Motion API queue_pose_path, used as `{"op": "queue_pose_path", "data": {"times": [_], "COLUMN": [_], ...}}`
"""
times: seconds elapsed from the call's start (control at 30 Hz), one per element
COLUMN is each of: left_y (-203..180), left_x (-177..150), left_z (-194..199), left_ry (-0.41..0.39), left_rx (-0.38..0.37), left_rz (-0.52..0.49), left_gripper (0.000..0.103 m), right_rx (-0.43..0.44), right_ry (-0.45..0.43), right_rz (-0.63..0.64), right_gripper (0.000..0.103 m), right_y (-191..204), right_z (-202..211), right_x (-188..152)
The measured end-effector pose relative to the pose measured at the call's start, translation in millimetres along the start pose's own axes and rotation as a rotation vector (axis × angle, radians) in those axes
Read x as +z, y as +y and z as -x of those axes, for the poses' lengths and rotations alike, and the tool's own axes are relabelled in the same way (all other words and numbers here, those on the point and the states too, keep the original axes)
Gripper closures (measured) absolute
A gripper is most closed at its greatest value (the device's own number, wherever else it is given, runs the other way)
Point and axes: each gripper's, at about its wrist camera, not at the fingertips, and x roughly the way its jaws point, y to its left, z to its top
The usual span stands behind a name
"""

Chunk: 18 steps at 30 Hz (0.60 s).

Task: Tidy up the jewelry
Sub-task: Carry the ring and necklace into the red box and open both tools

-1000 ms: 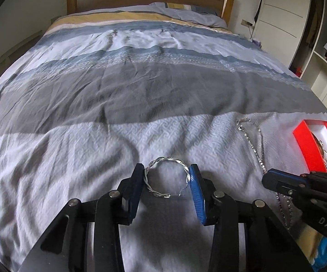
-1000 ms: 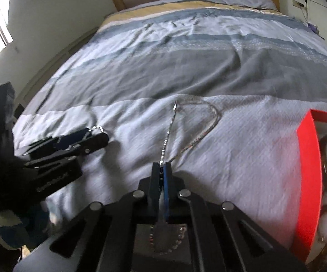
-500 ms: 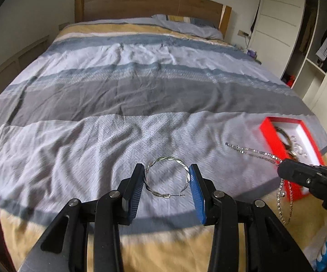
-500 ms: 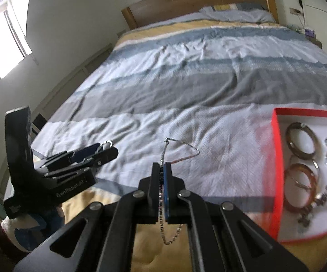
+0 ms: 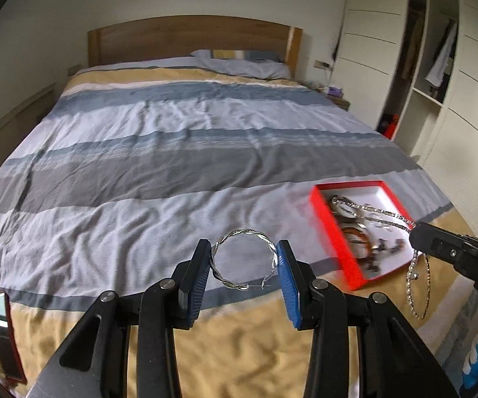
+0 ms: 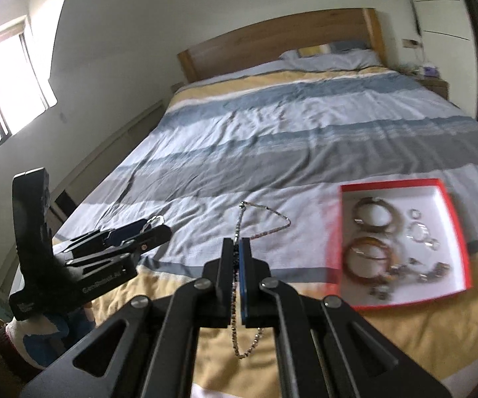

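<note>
The left claw [image 5: 243, 265], low in the centre of the left wrist view, stands partly open with a twisted silver hoop earring [image 5: 244, 258] pinched across its width between the pads, clear of the bed [image 5: 172, 152]. The right claw [image 6: 236, 258], bottom centre of the right wrist view, is fully closed on a silver chain necklace [image 6: 239, 219]: one loop rises above the tips and a beaded tail dangles below them. In the left view that same chain hangs from the right claw at the right edge, in front of the box.

The red jewelry box [image 6: 341, 232] lies open on the bed at the right of both views, near the foot edge. Its white inside already carries two brown bangles [image 6: 368, 255], some small rings and a cluster of darker pieces too blurred to name. A red-edged flat thing [image 5: 2, 328] sits at the lower left of the left view, perhaps the lid.

The step in hand looks like the carry: both pieces are lifted and not yet in the box. Next, I judge, each claw must come over the box's white floor and lower before it lets go, the chain being gathered in so that no part trails over the red rim.
</note>
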Motion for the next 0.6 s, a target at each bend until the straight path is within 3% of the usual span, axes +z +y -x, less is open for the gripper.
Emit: {"op": "queue_pose_path", "data": {"times": [0.3, 0.6], "left_y": [-87, -148], "left_x": [14, 30], "left_z": [-46, -123], "left_ry": [0.03, 0.093], "left_rx": [-0.106, -0.135], "left_rz": [-0.059, -0.124], "left_gripper": [0.063, 0.063], "right_rx": [-0.128, -0.199], "right_ry": [0.008, 0.063], "right_rz": [-0.059, -0.068], "right_gripper": [0.101, 0.1], "right_y": [-97, -183], "right_z": [32, 1], "right_x": [-7, 4]}}
